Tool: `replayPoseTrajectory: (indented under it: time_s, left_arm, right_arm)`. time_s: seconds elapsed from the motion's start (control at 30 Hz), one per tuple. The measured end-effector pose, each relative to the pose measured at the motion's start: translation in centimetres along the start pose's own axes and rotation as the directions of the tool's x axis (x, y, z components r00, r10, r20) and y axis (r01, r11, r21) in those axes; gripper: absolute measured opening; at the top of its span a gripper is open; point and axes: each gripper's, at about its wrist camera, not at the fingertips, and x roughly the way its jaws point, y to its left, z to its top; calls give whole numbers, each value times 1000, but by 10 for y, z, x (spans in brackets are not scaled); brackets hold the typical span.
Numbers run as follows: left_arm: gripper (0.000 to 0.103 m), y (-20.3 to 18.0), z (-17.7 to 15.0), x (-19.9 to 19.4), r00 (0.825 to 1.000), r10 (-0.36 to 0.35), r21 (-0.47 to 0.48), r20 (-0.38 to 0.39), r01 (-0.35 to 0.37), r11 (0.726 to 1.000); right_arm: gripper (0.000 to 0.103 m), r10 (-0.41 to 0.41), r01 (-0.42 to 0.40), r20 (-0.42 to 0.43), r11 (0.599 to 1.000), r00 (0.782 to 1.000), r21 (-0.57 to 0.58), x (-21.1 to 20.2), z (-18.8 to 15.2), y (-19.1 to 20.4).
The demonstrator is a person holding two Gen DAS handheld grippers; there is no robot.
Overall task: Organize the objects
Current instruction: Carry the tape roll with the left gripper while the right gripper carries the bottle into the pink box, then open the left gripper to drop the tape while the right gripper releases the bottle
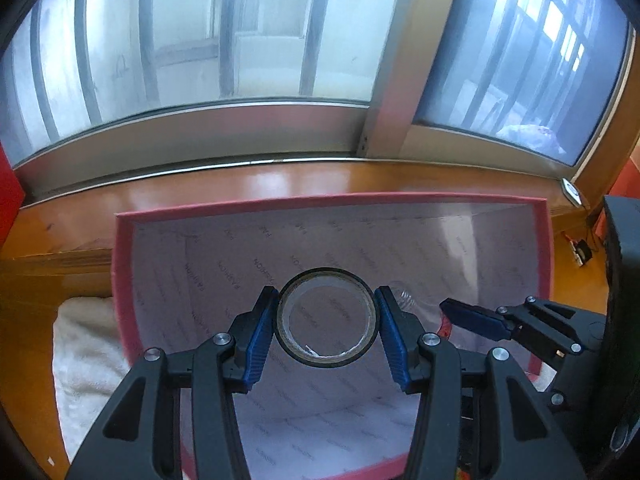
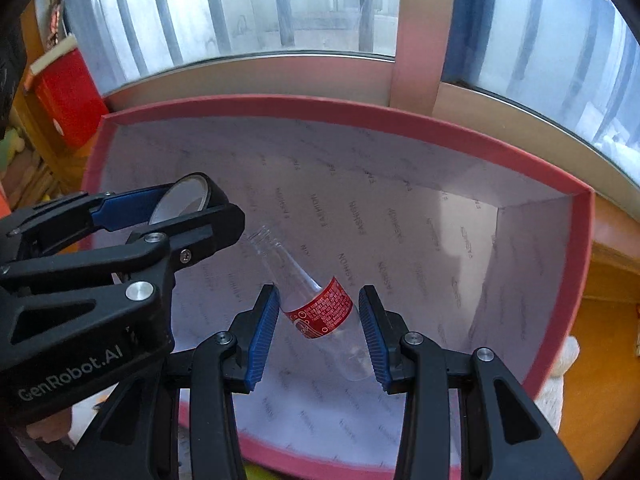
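While the left gripper holds a roll of tape clamped across its outer rim between both jaws, the roll hangs above the paper-lined interior of the pink box, which suggests it is being carried in for deposit there. Gripping the rim from both sides keeps the ring flat and lets it drop cleanly once released. The right gripper has its jaws spread apart with a gap on either side of the clear plastic bottle, which lies on its side on the box floor, red label uppermost, neck pointing toward the far left; this reads as a bottle just set down or about to be taken, and I cannot tell which. The box rests on a glossy orange-brown wooden table against a sliding window, with a white towel beside its left wall and red boxes to the far left.
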Motion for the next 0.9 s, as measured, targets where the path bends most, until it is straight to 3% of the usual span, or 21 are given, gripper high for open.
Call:
replayPoseTrajectory:
  time_s: [0.4, 0.5, 0.9]
  left_arm:
    - [49, 5, 2, 22, 1000, 28, 15, -12, -28, 1000]
    - [49, 6, 3, 28, 1000, 14, 5, -26, -14, 1000]
    - [49, 6, 3, 39, 1000, 13, 14, -24, -13, 1000]
  right_arm:
    - [42, -58, 57, -6, 997, 998, -46, 26, 0, 4]
    - [37, -61, 60, -4, 997, 998, -47, 28, -1, 4]
    - [37, -88, 88, 5, 994, 996, -69, 28, -10, 6]
